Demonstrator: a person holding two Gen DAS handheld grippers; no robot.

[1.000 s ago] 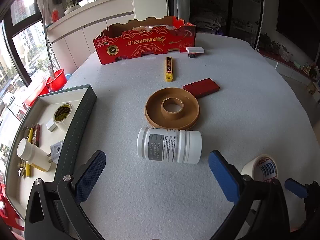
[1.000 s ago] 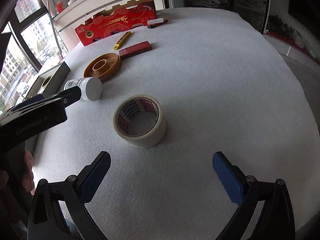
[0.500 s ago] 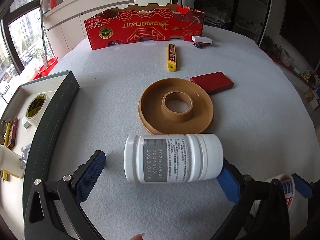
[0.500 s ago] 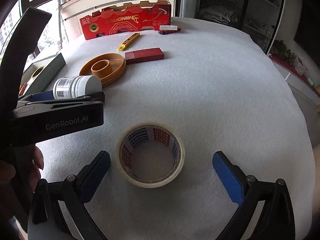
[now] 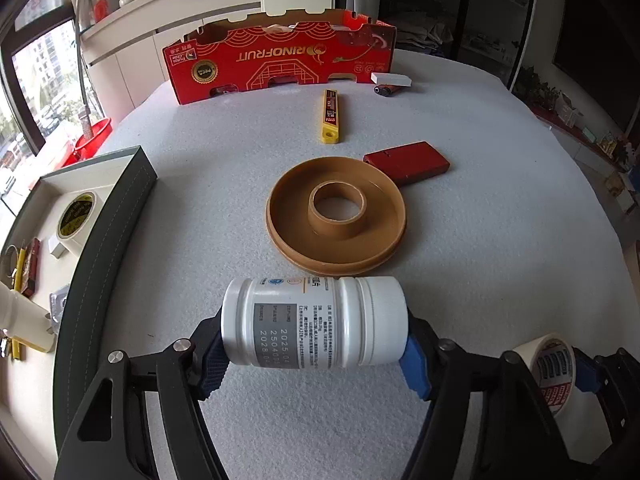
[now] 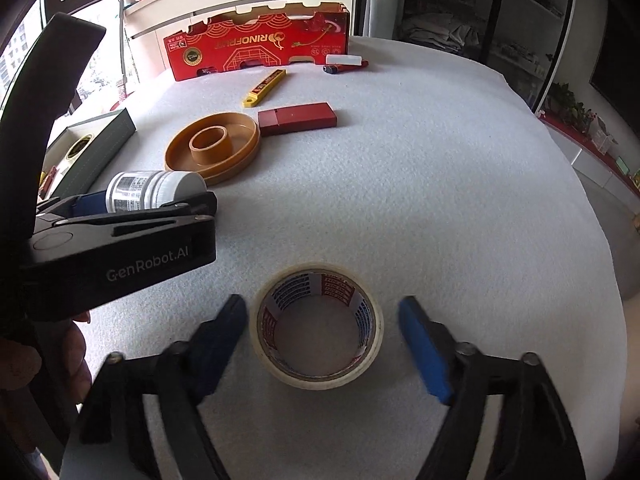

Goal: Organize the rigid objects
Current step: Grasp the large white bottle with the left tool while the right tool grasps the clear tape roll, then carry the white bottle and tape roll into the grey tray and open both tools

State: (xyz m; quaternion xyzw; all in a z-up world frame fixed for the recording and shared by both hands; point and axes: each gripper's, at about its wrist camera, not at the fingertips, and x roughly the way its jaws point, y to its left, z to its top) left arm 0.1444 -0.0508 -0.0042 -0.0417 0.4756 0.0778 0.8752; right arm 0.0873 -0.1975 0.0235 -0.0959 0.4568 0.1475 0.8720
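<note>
A white pill bottle (image 5: 316, 322) lies on its side on the white table. My left gripper (image 5: 314, 354) is shut on it, one blue pad at its base and one at its cap. The bottle also shows in the right wrist view (image 6: 154, 192). A roll of cream tape (image 6: 318, 330) with red and blue print lies flat between the fingers of my right gripper (image 6: 320, 344). The left finger is at the roll's side and the right pad (image 6: 420, 344) stands a little off it. The roll also shows in the left wrist view (image 5: 550, 368).
A brown ring dish (image 5: 336, 214) lies just beyond the bottle, with a red flat case (image 5: 406, 162) and a yellow cutter (image 5: 330, 116) farther back. A red cardboard box (image 5: 280, 60) stands at the far edge. A grey tray (image 5: 102, 240) with tape and small items is at the left.
My left gripper moved forward and closed on the pill bottle. My right gripper moved up to the tape roll and its fingers narrowed around it.
</note>
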